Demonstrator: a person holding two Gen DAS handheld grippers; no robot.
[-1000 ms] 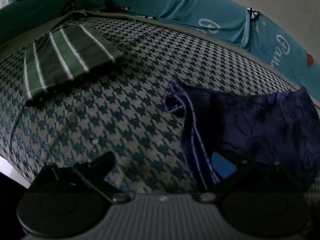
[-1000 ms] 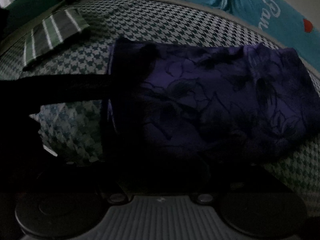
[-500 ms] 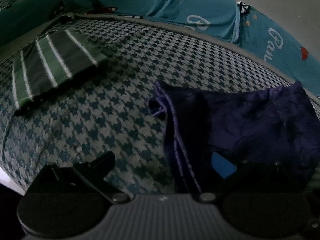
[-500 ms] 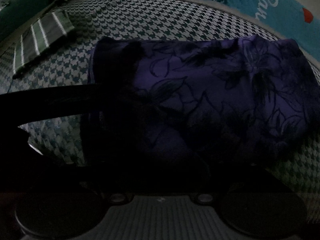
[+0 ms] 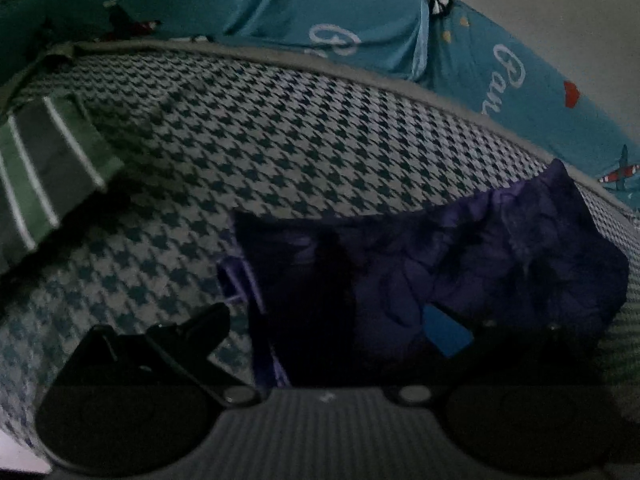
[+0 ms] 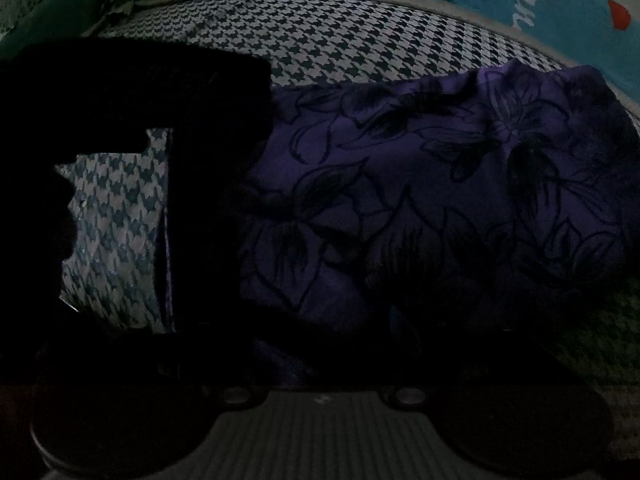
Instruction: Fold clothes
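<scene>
A dark purple garment [image 5: 460, 248] with a black flower print lies bunched on the houndstooth bed cover [image 5: 280, 128]. My left gripper [image 5: 324, 332] hangs open over the garment's left edge. One finger is above the bare cover and the blue-padded finger [image 5: 446, 336] is above the cloth. In the right wrist view the same garment [image 6: 420, 184] fills the picture. My right gripper [image 6: 320, 320] is low over it in deep shadow. Its fingers are barely visible, but cloth shows between them, so the jaws stand apart. A large black shape [image 6: 120, 92] blocks the left of that view.
A folded green cloth with white stripes [image 5: 44, 176] lies at the far left of the bed. Teal printed bedding [image 5: 360, 20] runs along the back edge against a pale wall. The bed's near edge shows at the bottom left [image 5: 16, 440].
The left view has shifted right: the purple garment now sits between the left fingers and the striped cloth has slid to the frame's edge. In the right view the black shape has grown.
</scene>
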